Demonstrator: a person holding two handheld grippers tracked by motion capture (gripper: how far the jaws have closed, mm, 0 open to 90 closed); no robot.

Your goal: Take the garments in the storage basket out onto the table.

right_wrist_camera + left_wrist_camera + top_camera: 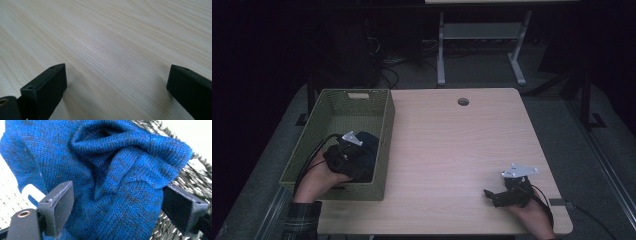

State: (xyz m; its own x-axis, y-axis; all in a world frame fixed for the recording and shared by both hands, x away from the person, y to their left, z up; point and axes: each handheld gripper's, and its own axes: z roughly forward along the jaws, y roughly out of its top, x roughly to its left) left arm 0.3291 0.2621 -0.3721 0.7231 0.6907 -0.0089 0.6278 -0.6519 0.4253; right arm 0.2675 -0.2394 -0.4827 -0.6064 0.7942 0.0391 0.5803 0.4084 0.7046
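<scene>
The left tool [117,202] is spread around a soft blue knit [112,170] (probably light) in the basket [384,145]; pinch a thick fold. The right tool [115,87] gapes idle.

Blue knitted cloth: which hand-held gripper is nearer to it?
Left. The left hand-held gripper has the blue knitted cloth between its jaws inside the green basket; the right hand-held gripper rests across the table.

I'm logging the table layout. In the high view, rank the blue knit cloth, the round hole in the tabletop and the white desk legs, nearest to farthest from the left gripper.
1. Blue knit cloth, between the left gripper's jaws, in the basket.
2. Round hole, far middle of the table.
3. White desk legs, on the floor beyond.
</scene>
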